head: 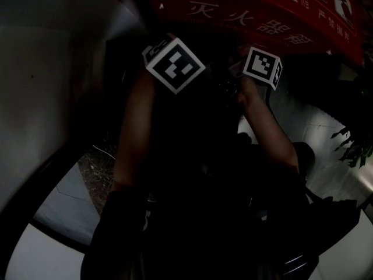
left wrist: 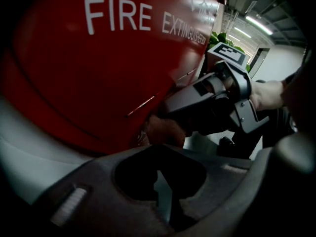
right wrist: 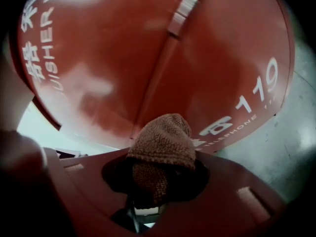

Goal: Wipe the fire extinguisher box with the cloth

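Note:
The red fire extinguisher box (head: pixel 256 16) fills the top of the dim head view and carries white lettering. My right gripper (right wrist: pixel 163 164) is shut on a bunched brown knitted cloth (right wrist: pixel 165 142), which presses against the box's front (right wrist: pixel 148 58) near the seam between its doors. In the left gripper view that cloth (left wrist: pixel 165 131) touches the box (left wrist: pixel 98 68) at the tips of the right gripper (left wrist: pixel 170 113). My left gripper (left wrist: pixel 160 154) hovers just left of it, jaws together and holding nothing. Both marker cubes (head: pixel 175 65) (head: pixel 262 66) show below the box.
A pale grey wall (right wrist: pixel 291 132) runs beside the box. Green plant leaves (head: pixel 352 147) stand at the right, and are also seen beyond the box (left wrist: pixel 219 37). Light floor tiles (head: pixel 52 214) lie at lower left. The person's arms and dark clothing fill the middle of the head view.

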